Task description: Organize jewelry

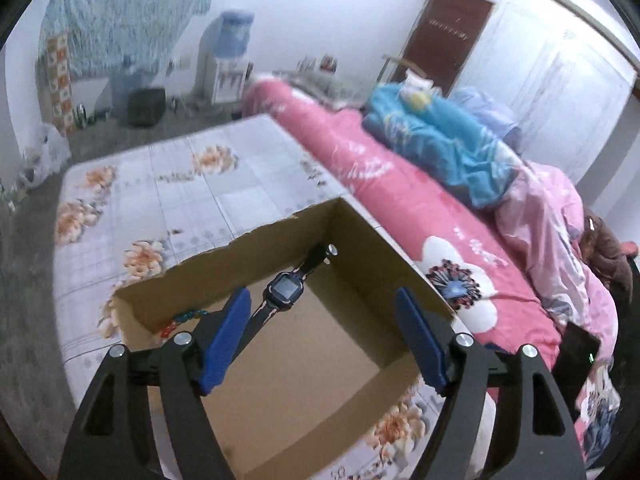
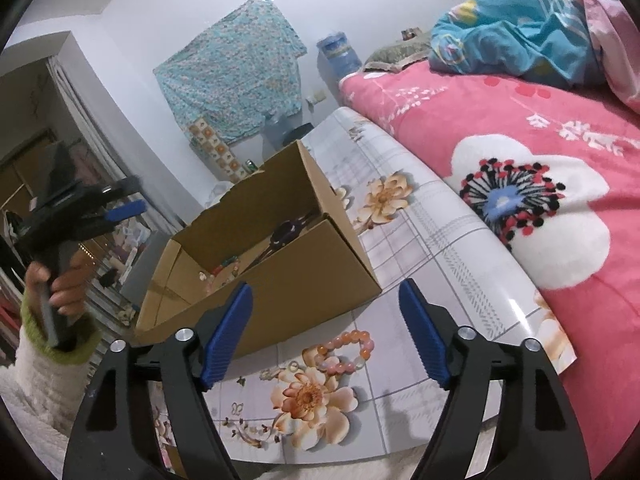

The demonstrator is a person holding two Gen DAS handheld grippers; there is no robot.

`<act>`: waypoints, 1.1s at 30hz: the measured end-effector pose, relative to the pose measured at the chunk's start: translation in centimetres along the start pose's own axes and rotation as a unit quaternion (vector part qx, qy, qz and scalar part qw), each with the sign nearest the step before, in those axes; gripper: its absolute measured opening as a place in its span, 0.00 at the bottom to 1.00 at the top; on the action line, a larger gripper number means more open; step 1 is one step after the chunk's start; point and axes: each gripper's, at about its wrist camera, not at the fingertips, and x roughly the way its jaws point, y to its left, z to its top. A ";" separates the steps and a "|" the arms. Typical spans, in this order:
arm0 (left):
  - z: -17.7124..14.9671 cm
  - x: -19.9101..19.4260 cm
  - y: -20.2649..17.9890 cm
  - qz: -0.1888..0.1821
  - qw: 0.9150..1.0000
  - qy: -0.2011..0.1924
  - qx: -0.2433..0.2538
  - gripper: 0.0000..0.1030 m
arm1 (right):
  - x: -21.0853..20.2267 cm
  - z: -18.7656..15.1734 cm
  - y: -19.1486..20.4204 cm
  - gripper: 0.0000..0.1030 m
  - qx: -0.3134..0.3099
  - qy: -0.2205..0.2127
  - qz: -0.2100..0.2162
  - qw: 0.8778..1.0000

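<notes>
On the floral table [image 2: 420, 216], pink-orange beaded bracelet [image 2: 347, 350] lies just ahead between right gripper [image 2: 326, 334] jaws, spread, empty; left gripper [image 1: 322, 334], spread, hovers over open brown cardboard box [image 1: 372, 240].

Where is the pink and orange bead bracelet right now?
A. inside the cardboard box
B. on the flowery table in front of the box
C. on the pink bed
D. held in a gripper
B: the bead bracelet lies on the flowery table, outside the cardboard box, in front of the open right gripper, which is not touching it.
</notes>
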 end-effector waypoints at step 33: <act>-20.2 -3.5 -4.4 -0.010 0.997 -0.026 0.071 0.79 | -1.8 -4.9 7.8 0.92 -0.122 -0.015 -0.142 0.982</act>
